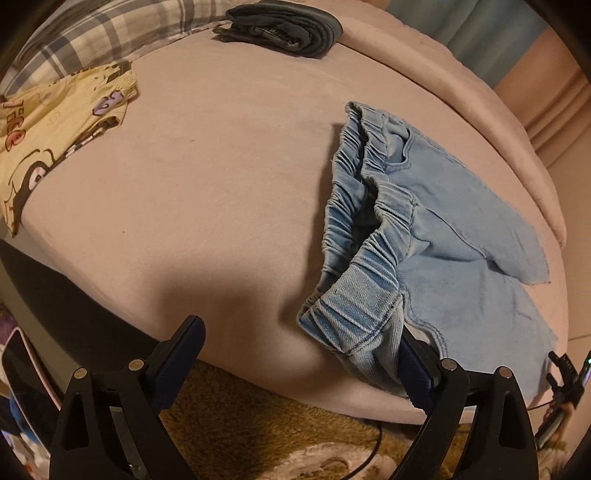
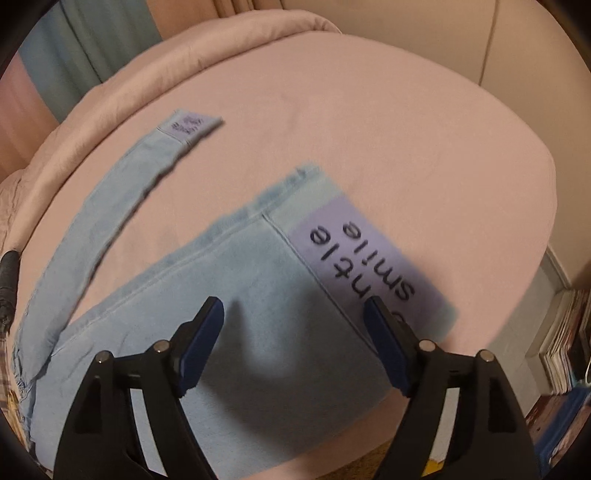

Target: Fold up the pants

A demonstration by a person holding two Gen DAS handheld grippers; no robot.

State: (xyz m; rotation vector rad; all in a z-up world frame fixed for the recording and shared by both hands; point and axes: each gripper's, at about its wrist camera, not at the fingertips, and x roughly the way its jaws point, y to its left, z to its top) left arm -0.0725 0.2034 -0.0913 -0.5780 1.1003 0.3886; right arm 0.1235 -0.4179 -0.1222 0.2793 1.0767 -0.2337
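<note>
Light blue denim pants lie spread flat on a pink bed sheet.

Left tongs: jaws wide apart, gripping nothing. The elastic waistband lies bunched just ahead and to the right, its nearest fold draped against the inner face of the right finger; the left finger stands over bare sheet. The two legs run away to the right of the tongs.

Right tongs: jaws well apart, holding nothing. They hang over the near leg, denim showing between and below the fingers. Lilac hem panel with black lettering sits just ahead and right of the right fingertip. The other leg lies further ahead to the left, apart from the first, ending in its own lilac cuff. View is motion-blurred.

Beyond the left tongs: yellow printed garment far left, dark folded pants at the far edge.
</note>
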